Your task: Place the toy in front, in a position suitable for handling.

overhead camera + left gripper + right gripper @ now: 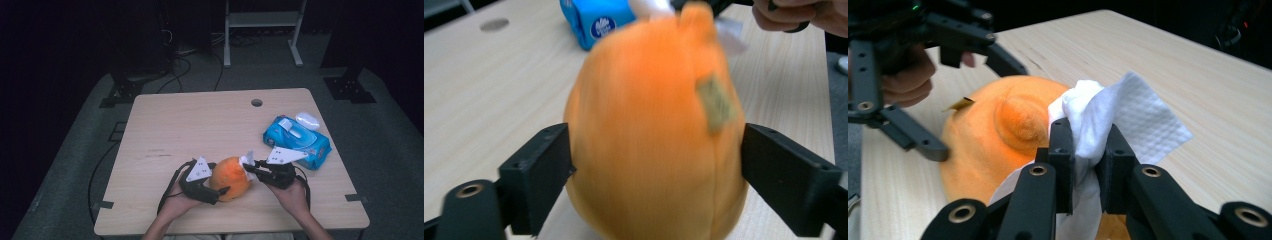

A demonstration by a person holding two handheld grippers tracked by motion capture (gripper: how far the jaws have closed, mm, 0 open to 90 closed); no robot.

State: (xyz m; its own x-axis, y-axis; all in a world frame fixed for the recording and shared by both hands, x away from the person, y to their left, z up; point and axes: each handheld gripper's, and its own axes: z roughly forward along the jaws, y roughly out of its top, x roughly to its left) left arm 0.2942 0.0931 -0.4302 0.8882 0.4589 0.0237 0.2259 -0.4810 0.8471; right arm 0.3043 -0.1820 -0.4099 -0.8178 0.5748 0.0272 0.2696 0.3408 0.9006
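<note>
An orange plush toy sits on the wooden table near the front edge. My left gripper straddles it from the left. In the left gripper view the toy stands between the wide-set jaws of the left gripper, which flank its sides without denting it. My right gripper is shut on a crumpled white tissue and holds it against the toy's top right side. The high view shows that tissue at the right gripper.
A blue pack of wet wipes lies to the right, just behind the right hand, with a small white oval object beyond it. A round cable hole sits near the table's far edge. A white frame stands on the floor behind.
</note>
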